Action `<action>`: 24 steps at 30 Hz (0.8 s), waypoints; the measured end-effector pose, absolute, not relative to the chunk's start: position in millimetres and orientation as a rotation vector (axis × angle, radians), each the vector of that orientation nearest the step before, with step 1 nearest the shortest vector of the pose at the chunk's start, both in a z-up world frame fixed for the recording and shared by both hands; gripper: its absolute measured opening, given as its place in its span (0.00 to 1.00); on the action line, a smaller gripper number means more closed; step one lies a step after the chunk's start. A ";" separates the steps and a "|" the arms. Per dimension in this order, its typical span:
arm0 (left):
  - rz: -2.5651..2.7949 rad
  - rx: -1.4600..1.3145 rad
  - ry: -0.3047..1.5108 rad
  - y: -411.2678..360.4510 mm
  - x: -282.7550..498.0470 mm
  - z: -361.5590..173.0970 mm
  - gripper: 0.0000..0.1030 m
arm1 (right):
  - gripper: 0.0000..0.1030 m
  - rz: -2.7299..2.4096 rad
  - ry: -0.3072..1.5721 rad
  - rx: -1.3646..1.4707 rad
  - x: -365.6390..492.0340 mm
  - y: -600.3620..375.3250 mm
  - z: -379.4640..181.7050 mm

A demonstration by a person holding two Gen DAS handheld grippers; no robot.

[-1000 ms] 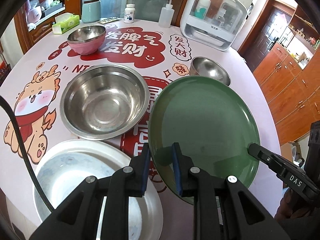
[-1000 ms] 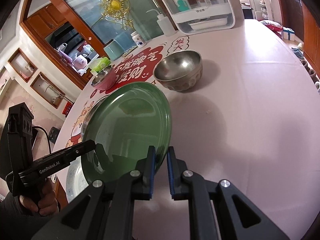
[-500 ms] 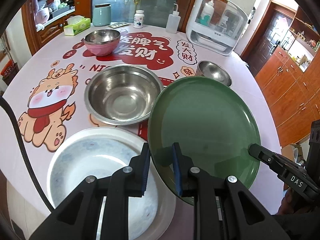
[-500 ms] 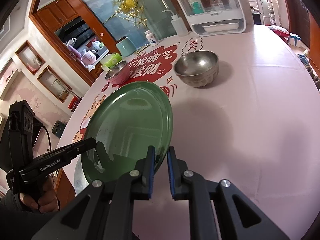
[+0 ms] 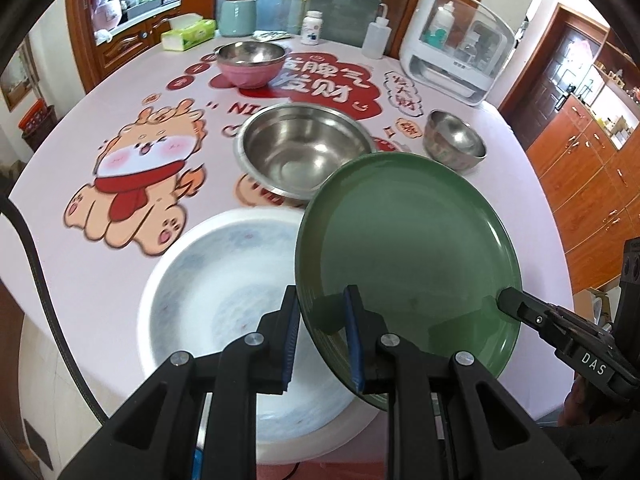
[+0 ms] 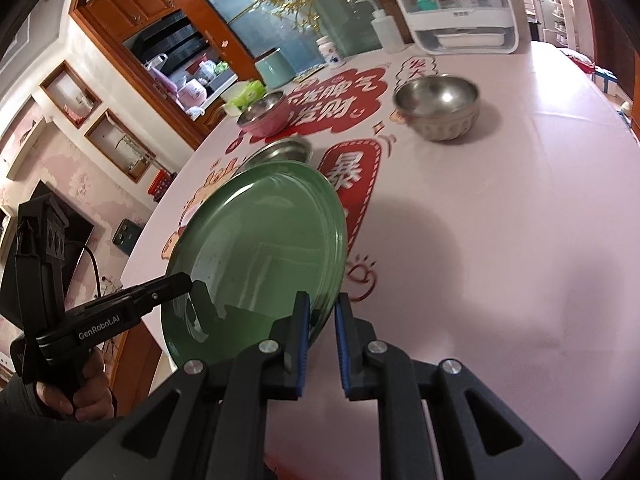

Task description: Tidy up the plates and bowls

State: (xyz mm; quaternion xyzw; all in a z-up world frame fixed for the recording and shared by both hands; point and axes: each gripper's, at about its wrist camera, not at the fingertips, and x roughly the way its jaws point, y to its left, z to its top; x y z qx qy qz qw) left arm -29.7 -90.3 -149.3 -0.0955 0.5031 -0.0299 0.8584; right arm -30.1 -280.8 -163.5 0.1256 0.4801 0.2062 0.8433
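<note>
Between both claws hangs the green plate (image 5: 404,256), tilted and lifted off the table (image 6: 500,240). At its near edge the left gripper (image 5: 322,332) is clamped narrow on the rim, one blue pad over the face and one under it. At the plate's right edge the right gripper (image 6: 322,330) is likewise pinched narrow on the rim; seen from the left wrist, its finger reads "DAS". From the right wrist, the left tool's side reads "GenRobot.AI", with a hand (image 6: 76,392) around its grip. Just left of the left claw, under the green rim, lies a white plate (image 5: 224,304). Beyond the claw sit a large steel bowl (image 5: 300,152), a small steel bowl (image 5: 454,144) and a pink bowl (image 5: 252,62). Red Chinese characters mark the tablecloth, "发财" among them, plus a partly covered "NI".
</note>
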 end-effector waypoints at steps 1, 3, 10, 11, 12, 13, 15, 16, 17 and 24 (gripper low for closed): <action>-0.055 -0.205 1.063 -85.0 -32.9 -150.8 0.19 | 0.12 0.440 1.019 0.264 -31.0 -277.2 -164.7; -0.043 -0.212 1.073 -76.9 -37.6 -153.3 0.19 | 0.12 0.451 1.033 0.262 -32.3 -268.5 -167.4; -0.009 -0.221 1.099 -50.9 -47.6 -158.1 0.19 | 0.12 0.477 1.072 0.253 -35.6 -241.1 -174.4; -0.005 -0.221 1.104 -47.9 -48.2 -159.3 0.19 | 0.12 0.478 1.077 0.252 -35.7 -237.2 -175.7; -0.001 -0.221 1.110 -43.4 -49.1 -160.7 0.19 | 0.12 0.480 1.083 0.251 -35.4 -233.6 -177.0; 0.001 -0.220 1.114 -40.6 -49.5 -161.7 0.19 | 0.12 0.480 1.087 0.250 -36.4 -230.5 -178.4; 0.006 -0.218 1.124 -34.5 -50.5 -164.2 0.19 | 0.12 0.482 1.105 0.248 -37.4 -221.9 -182.1; 0.009 -0.217 1.133 -30.9 -51.0 -165.9 0.19 | 0.13 0.483 1.113 0.246 -36.6 -219.2 -183.2; 0.011 -0.215 1.141 -27.4 -51.5 -167.8 0.19 | 0.13 0.482 1.123 0.244 -37.2 -216.3 -185.6; 0.012 -0.205 1.185 -11.1 -49.6 -179.8 0.19 | 0.13 0.467 1.166 0.239 -39.8 -196.9 -194.4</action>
